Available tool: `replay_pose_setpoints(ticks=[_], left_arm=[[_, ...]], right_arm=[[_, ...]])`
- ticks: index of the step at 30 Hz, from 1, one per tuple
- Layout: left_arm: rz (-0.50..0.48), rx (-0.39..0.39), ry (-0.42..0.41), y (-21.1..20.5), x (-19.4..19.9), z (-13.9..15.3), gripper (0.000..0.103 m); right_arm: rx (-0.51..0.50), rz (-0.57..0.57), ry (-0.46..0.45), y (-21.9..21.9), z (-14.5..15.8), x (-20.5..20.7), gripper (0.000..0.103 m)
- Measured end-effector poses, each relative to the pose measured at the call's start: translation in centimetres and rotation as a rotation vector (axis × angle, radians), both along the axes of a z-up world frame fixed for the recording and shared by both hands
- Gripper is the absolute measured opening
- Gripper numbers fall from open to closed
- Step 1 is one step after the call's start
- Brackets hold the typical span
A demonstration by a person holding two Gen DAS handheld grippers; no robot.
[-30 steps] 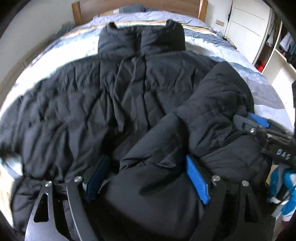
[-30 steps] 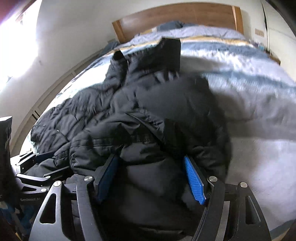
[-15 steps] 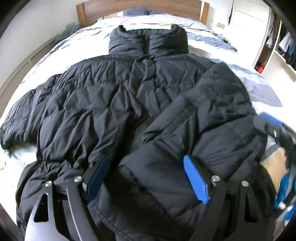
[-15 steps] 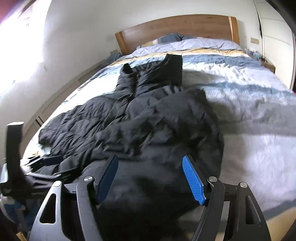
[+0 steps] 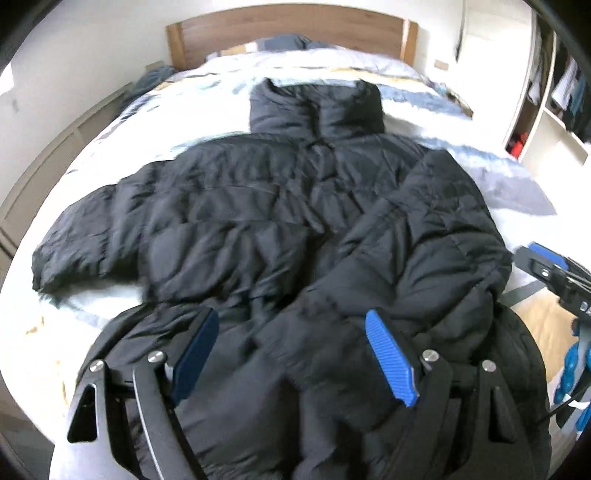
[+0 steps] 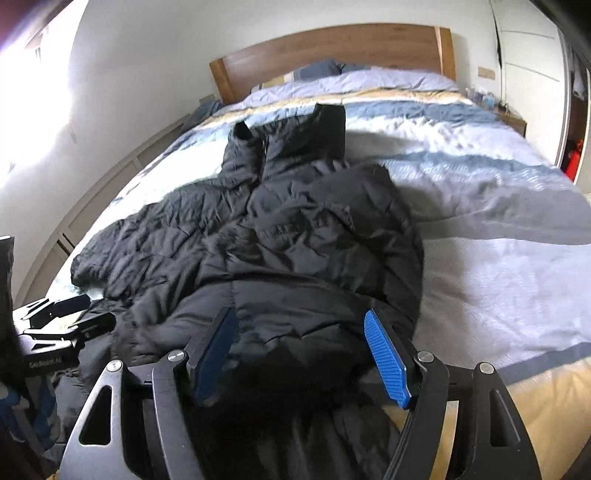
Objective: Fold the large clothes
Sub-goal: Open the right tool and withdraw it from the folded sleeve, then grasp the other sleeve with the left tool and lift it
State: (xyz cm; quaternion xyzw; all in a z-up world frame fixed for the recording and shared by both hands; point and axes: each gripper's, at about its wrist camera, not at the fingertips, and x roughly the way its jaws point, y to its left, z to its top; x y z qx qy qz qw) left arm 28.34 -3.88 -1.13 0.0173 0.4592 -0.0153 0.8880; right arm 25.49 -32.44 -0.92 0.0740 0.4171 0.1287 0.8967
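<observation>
A large black puffer jacket [image 5: 258, 206] lies front-up on the bed, collar toward the headboard. Its right sleeve [image 5: 436, 229] is folded in over the body; the left sleeve [image 5: 77, 243] lies spread out to the left. My left gripper [image 5: 291, 350] is open above the jacket's hem, touching nothing. My right gripper [image 6: 299, 354] is open above the folded right side of the jacket [image 6: 295, 236], apart from the cloth. The right gripper also shows at the right edge of the left wrist view [image 5: 554, 273], and the left gripper shows at the left of the right wrist view [image 6: 55, 321].
The bed [image 6: 498, 221] has a blue, white and yellow striped cover and a wooden headboard [image 5: 288, 33]. Open shelves [image 5: 561, 85] stand to the right. A wall with low panels [image 6: 92, 192] runs along the left side.
Both grippers have let go of the folded right side of the jacket and pulled back and up toward the foot of the bed. The folded sleeve now rests on the jacket's body.
</observation>
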Motion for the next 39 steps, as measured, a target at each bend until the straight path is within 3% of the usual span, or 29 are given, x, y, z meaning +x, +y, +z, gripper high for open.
replay_pose_setpoints(ticks=[8,18,28,33,39], left_arm=[[0.022,-0.018,-0.047,5.5,-4.2,2.7,0.082],[0.098,-0.189,-0.095,15.0,-6.2,5.3,0.081],[0.241,-0.276,-0.058,25.6,-5.2,2.1,0.081],[0.352,-0.422,-0.029,32.8,-3.4,-1.0,0.081],[0.426,-0.601,0.008,38.1,0.1,-4.9,0.081]], right_arm=[[0.024,-0.040,-0.040,1.1,3.3,-5.2,0.071],[0.086,-0.135,-0.088,2.8,6.7,-10.3,0.071],[0.058,-0.231,-0.120,2.0,9.3,-11.1,0.071],[0.032,-0.265,-0.105,2.1,9.3,-10.7,0.071],[-0.008,-0.303,-0.073,1.8,8.9,-9.4,0.071]])
